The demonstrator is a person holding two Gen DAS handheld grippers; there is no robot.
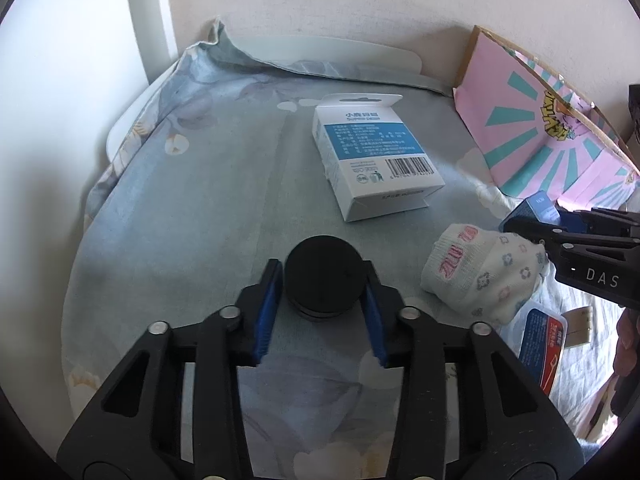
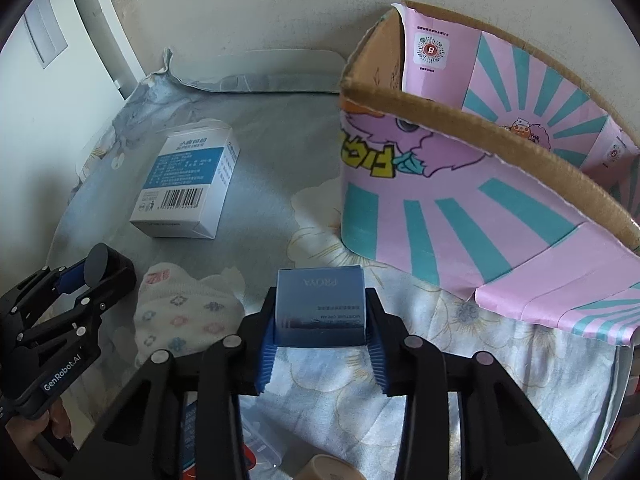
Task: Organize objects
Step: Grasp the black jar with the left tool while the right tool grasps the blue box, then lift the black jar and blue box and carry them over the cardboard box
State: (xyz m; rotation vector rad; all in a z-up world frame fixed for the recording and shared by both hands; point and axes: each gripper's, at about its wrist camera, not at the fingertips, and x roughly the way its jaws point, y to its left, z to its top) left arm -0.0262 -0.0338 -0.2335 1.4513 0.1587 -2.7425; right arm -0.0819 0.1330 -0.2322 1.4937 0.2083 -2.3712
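Note:
My left gripper [image 1: 323, 276] is shut on a round black jar [image 1: 323, 276], held just above the blue-grey bedsheet; both also show in the right wrist view, the gripper [image 2: 86, 276] and the jar [image 2: 98, 266]. My right gripper [image 2: 320, 316] is shut on a small blue box [image 2: 320, 304], which also shows in the left wrist view [image 1: 538, 208]. A pink and teal cardboard box [image 2: 480, 216] stands open to the right. A white and blue carton [image 1: 372, 156] lies flat ahead. A rolled white sock [image 1: 480, 272] lies between the grippers.
A flat plastic case with a red and blue label [image 1: 540, 348] lies near the sock. A tan round lid [image 2: 332, 468] shows at the bottom edge. A white headboard and wall [image 1: 320, 8] bound the far side of the bed.

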